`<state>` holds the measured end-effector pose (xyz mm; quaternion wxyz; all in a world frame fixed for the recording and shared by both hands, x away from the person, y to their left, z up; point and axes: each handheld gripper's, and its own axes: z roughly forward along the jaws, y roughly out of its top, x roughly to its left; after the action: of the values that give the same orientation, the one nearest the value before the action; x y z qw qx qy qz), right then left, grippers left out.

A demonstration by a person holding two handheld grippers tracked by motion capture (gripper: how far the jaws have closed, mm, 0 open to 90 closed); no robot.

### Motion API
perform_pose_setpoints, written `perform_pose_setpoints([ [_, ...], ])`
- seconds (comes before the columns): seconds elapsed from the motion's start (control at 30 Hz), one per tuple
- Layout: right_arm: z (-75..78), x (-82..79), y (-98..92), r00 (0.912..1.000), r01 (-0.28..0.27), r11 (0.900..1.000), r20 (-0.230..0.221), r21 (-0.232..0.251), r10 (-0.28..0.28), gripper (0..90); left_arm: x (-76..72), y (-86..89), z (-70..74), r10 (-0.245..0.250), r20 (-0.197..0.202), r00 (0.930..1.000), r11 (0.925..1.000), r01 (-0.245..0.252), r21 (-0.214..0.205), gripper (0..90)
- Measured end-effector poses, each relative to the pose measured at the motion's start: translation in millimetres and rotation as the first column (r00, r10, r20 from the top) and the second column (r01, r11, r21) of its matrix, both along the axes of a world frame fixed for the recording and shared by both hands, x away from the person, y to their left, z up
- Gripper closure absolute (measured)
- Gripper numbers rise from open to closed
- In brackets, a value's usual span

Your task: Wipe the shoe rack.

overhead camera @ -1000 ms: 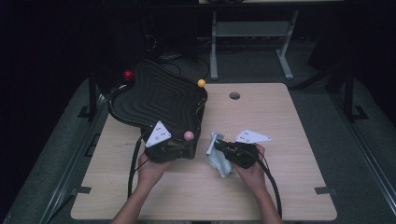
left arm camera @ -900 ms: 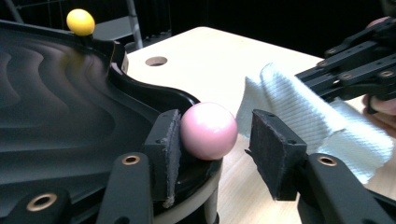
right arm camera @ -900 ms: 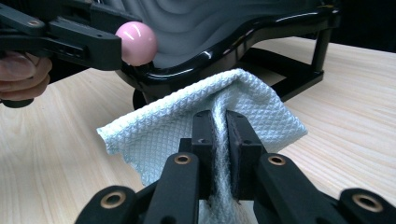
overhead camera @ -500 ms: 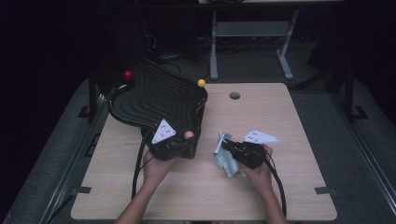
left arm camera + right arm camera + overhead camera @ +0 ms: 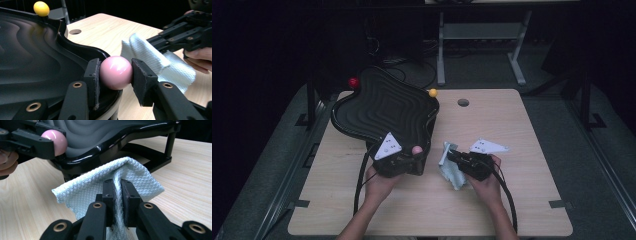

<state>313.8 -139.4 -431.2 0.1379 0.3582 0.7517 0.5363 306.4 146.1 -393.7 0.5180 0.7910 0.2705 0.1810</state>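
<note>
Between the left jaws — pink ball (image 5: 116, 72) — pinched.

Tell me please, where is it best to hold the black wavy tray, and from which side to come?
Grip a round corner knob, like the pink ball that the left gripper already clamps across its sides, coming level from the table's near edge. The black wavy tray is broad with a thick rolled rim; the knobs stand clear above it.

You have three balls around one black wavy tray (image 5: 382, 107): one pink ball (image 5: 116, 72) at its near rim, one yellow ball (image 5: 432, 92) at its far rim, one red ball (image 5: 354, 82) at its far left corner. One cloth (image 5: 130, 175) lies right of the tray. You hold two tools.
</note>
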Motion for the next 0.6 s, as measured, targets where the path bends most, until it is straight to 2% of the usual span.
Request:
perform_pose_setpoints([
  [0.37, 3.7, -0.6, -8.4, 0.9999, 0.016, 0.9998, 0.005, 0.007, -0.016, 81.8, -4.5, -18.7, 0.7, -0.059, 0.005, 0.9982, 0.9982, 0.059, 0.013, 60.7],
  [0.6, 4.6, -1.0, -25.9, 0.9985, 0.054, 0.9984, 0.003, 0.017, -0.054, 81.7, -5.4, -42.1, 0.5, -0.137, 0.007, 0.9906, 0.9905, 0.137, 0.015, 60.7],
])
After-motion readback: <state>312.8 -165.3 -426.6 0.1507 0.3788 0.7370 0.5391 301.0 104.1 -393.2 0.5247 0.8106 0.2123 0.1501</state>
